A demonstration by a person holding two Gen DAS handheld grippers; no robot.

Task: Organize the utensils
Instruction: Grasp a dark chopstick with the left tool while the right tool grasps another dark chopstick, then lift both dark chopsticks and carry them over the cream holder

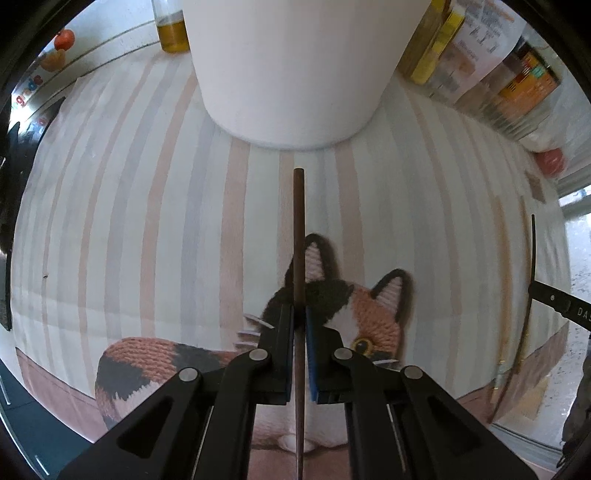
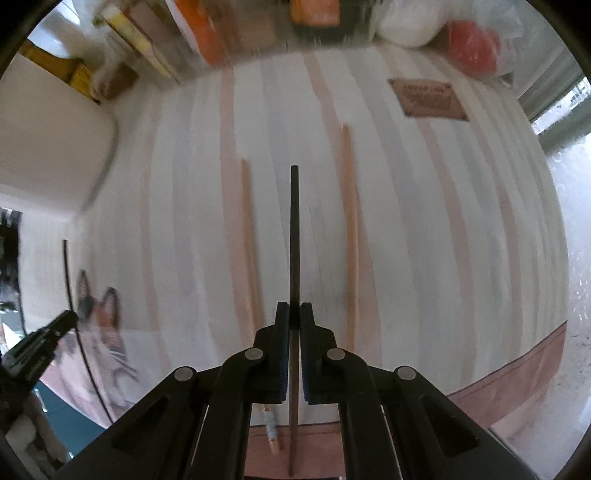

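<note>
My left gripper (image 1: 299,314) is shut on a dark brown chopstick (image 1: 299,229), which runs straight ahead from the jaws toward the base of a tall white container (image 1: 288,70). My right gripper (image 2: 294,314) is shut on a second dark chopstick (image 2: 294,229), held just above the striped cloth (image 2: 424,221). Two light wooden chopsticks lie on that cloth, one (image 2: 249,236) left of the right gripper and one (image 2: 351,229) right of it. The right gripper and its chopstick (image 1: 532,266) show at the right edge of the left wrist view. The left gripper (image 2: 40,343) shows at the left edge of the right wrist view.
The cloth carries a knitted calico cat picture (image 1: 354,306) under the left gripper. An oil bottle (image 1: 171,29), books and boxes (image 1: 480,62) and a red object (image 2: 472,44) line the far side. A brown label (image 2: 428,98) is sewn on the cloth.
</note>
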